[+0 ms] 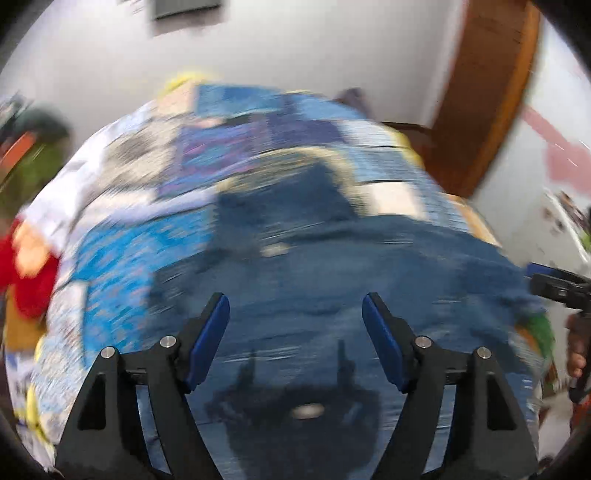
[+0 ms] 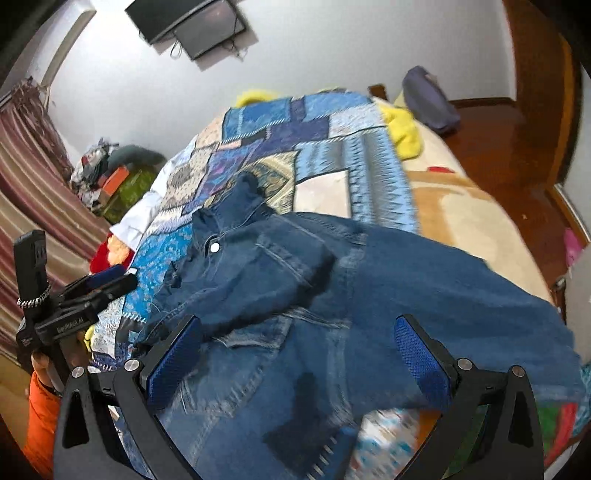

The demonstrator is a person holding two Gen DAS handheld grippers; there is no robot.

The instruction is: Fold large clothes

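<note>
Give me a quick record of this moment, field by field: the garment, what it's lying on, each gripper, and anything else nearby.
garment: blue jeans, spread out and partly bunched, waist button showing
surface: patchwork quilt on a bed
left gripper: open, above the denim, holding nothing; view motion-blurred
right gripper: open, above the jeans, holding nothing
other cloth: yellow fabric at the far end of the bed
wall: dark screen mounted above
</note>
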